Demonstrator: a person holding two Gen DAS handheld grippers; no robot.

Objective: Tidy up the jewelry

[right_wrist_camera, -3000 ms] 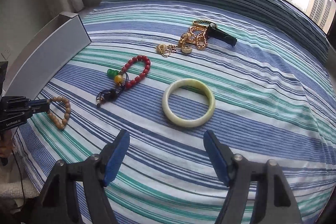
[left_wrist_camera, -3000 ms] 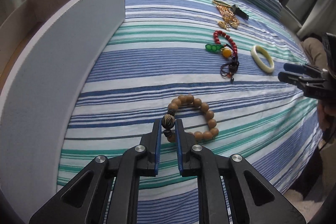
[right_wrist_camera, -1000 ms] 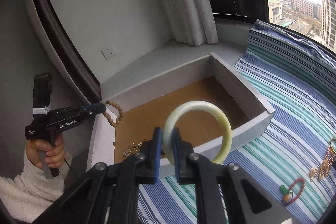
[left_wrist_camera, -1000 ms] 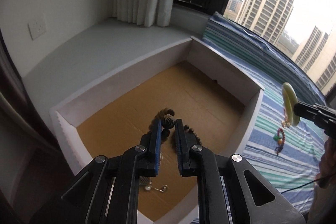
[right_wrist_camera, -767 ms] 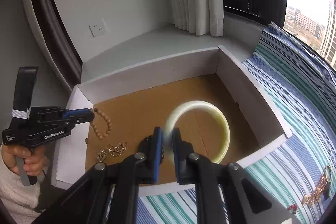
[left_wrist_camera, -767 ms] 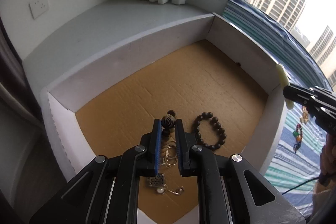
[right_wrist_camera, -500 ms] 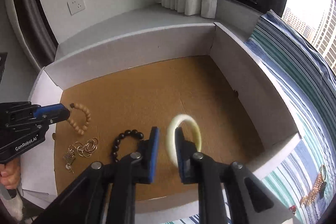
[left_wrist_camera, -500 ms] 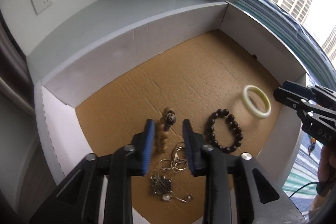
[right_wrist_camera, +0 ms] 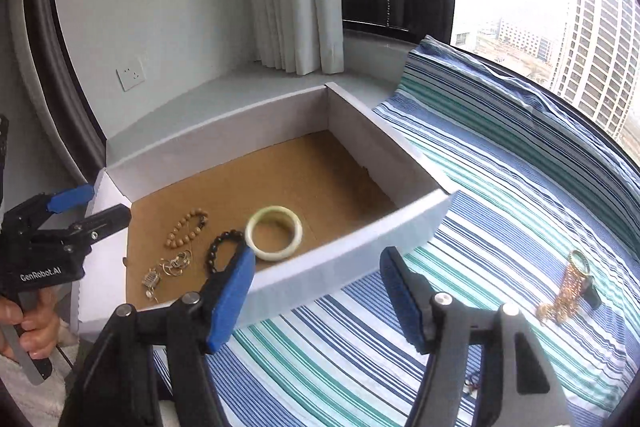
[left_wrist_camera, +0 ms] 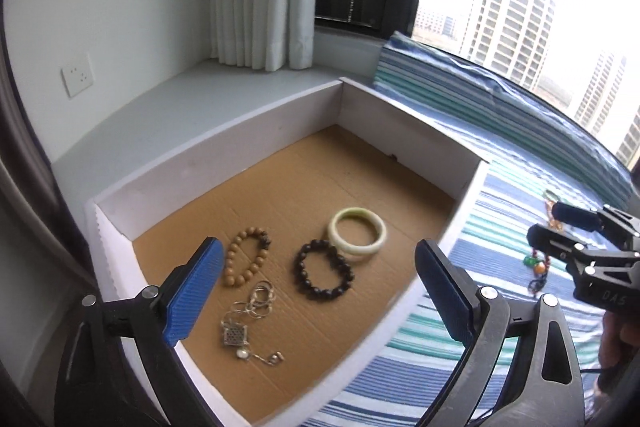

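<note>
Both grippers have just been opening and hold nothing: the left gripper (left_wrist_camera: 316, 291) and right gripper (right_wrist_camera: 316, 291) stand spread. The bangle (left_wrist_camera: 357, 235) and bead bracelets (left_wrist_camera: 245, 259) lie in the box (left_wrist_camera: 404, 143). Only the right view shows the gold chain (right_wrist_camera: 566, 293) on the bedspread (right_wrist_camera: 500, 195); only the left shows the red bracelet (left_wrist_camera: 538, 265).

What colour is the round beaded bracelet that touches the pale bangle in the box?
Dark brown, nearly black: the round beaded bracelet shows best in the left wrist view.
</note>
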